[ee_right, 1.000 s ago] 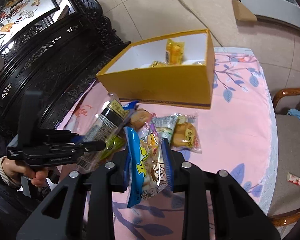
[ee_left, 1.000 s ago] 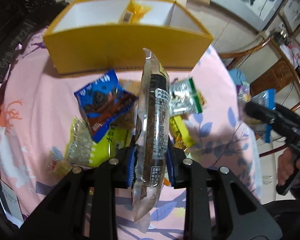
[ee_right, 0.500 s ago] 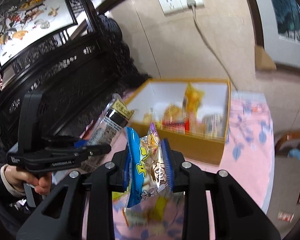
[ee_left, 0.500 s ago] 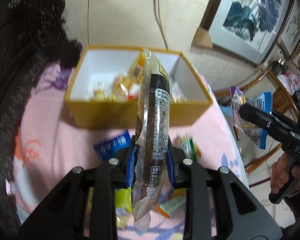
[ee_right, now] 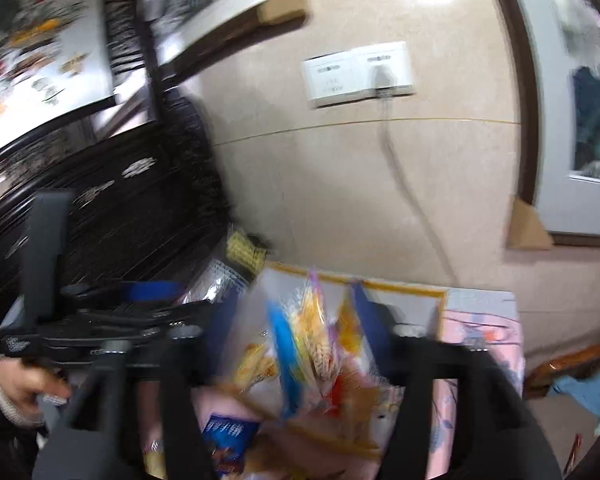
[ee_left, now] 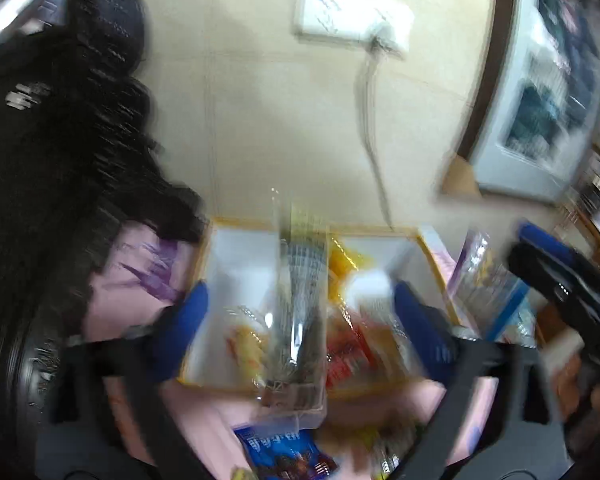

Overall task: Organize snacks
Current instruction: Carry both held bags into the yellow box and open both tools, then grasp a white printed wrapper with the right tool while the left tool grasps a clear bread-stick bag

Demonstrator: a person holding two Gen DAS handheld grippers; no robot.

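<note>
The long clear plastic snack packet with dark contents and a white printed label (ee_left: 300, 300) hangs upright between the blue pads of the left gripper (ee_left: 300, 320), above the open yellow cardboard box with white inner walls (ee_left: 236, 264). The jaws are opening and stand wide apart, and neither pad touches the packet. Its label print is smeared by blur and cannot be read.

In the right wrist view, the blue and yellow printed snack bag (ee_right: 300, 344) sits between the blue pads of the right gripper (ee_right: 296, 332), over the same yellow box (ee_right: 404, 292). These jaws are opening too, with clear gaps on both sides of the bag. Its writing is illegible.

Inside the box lie several blurred packets in yellow, orange and red (ee_left: 348, 344). Nearer, on the pink flower-printed cloth covering the desk (ee_left: 132, 280), rests a blue snack pouch with white Chinese characters (ee_left: 284, 452); the characters are too blurred to make out.

A hand with a pale cuff (ee_right: 20, 388) grips the left gripper's handle at the left edge of the right wrist view. On the far beige wall sits a white socket plate with a plugged-in cable (ee_right: 360, 74), with framed paintings on either side.
</note>
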